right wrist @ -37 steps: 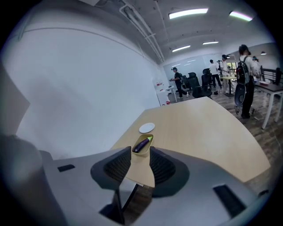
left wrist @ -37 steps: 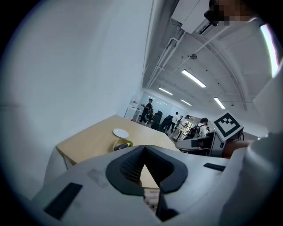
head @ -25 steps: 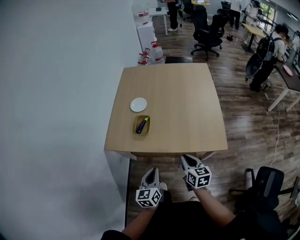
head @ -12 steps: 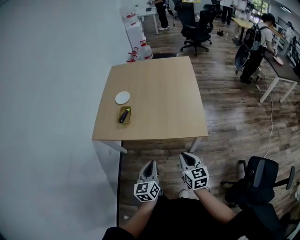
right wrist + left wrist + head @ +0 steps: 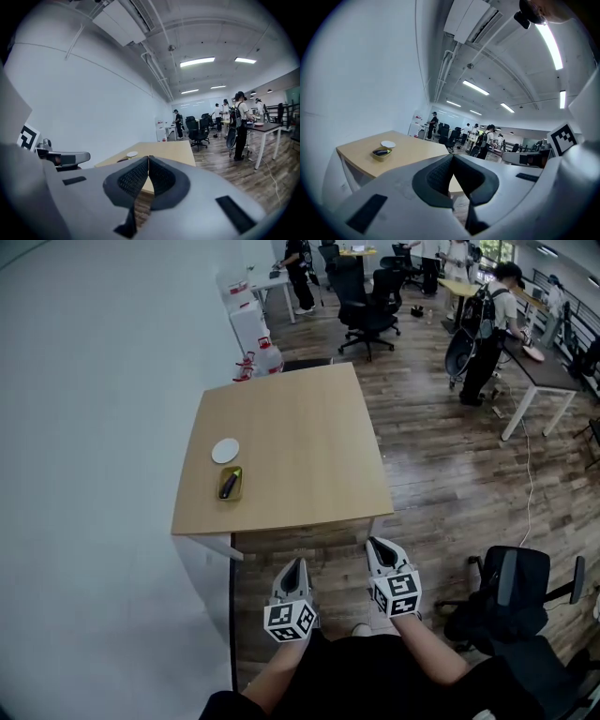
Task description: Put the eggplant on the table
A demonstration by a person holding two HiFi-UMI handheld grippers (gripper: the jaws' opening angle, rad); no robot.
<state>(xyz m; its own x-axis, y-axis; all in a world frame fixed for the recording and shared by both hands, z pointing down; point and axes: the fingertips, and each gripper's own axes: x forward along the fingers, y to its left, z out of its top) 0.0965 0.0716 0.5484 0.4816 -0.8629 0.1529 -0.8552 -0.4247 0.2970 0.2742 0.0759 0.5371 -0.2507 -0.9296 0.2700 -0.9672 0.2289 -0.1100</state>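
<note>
A dark purple eggplant [image 5: 228, 486] lies in a small yellow-green dish [image 5: 237, 493] near the left edge of the wooden table [image 5: 300, 456]; the dish [image 5: 382, 153] also shows far off in the left gripper view. My left gripper [image 5: 295, 565] and right gripper [image 5: 377, 544] hang over the floor, short of the table's near edge, well away from the eggplant. Both pairs of jaws are pressed together with nothing between them. In the right gripper view the table [image 5: 168, 151] lies ahead beyond the shut right gripper [image 5: 148, 159].
A small white plate [image 5: 225, 450] sits just beyond the dish. A pale wall runs along the left. A black office chair [image 5: 506, 592] stands at my right on the wood floor. Further back are more chairs [image 5: 367, 306], desks, water jugs [image 5: 267, 357] and people.
The table has slid away up and to the left in the head view as I stepped back. Both grippers stay low in front of me; the right one's jaws have closed.
</note>
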